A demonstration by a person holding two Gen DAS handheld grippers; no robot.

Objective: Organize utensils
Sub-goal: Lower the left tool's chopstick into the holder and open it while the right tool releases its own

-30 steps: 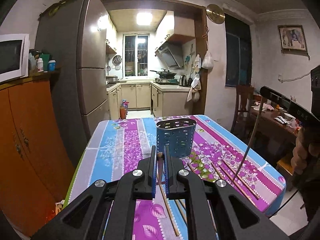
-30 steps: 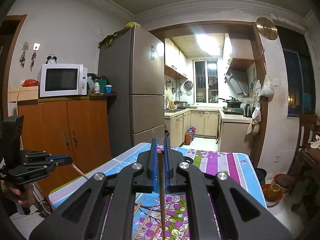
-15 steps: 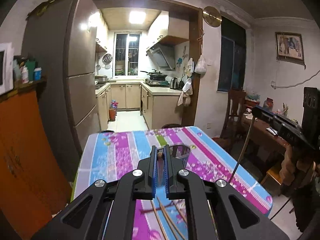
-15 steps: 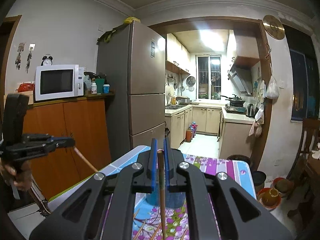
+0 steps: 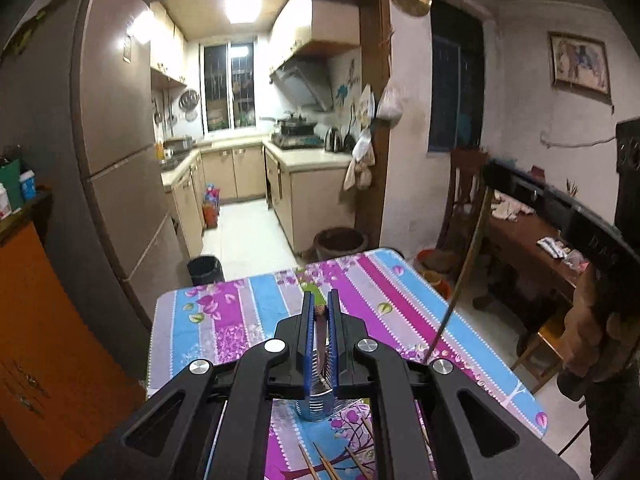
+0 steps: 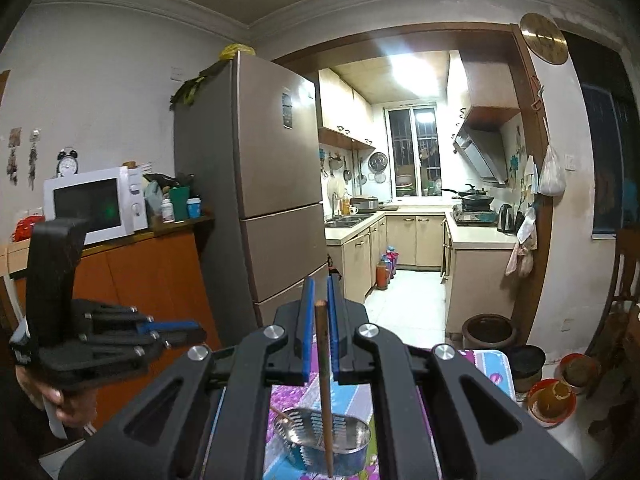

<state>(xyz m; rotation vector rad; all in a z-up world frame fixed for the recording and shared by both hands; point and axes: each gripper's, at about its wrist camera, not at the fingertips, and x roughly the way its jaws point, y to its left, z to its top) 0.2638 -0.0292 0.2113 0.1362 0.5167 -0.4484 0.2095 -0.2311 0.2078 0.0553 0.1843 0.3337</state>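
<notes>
Both grippers, left and right, were each clamped on a chopstick above my perforated utensil holder; light, stiff, slippery sticks (best pinched mid-shaft).

Left gripper, right gripper: apparently clamped, raised.

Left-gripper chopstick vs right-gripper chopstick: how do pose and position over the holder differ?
The left gripper clamps its chopstick near the top end, the shaft running down toward the utensil holder. The right gripper's chopstick hangs near vertical, its lower end overlapping the holder's opening. In the left wrist view that right-hand stick appears slanted. Shared: both are wooden, gripped near the top, aimed at the holder.
</notes>
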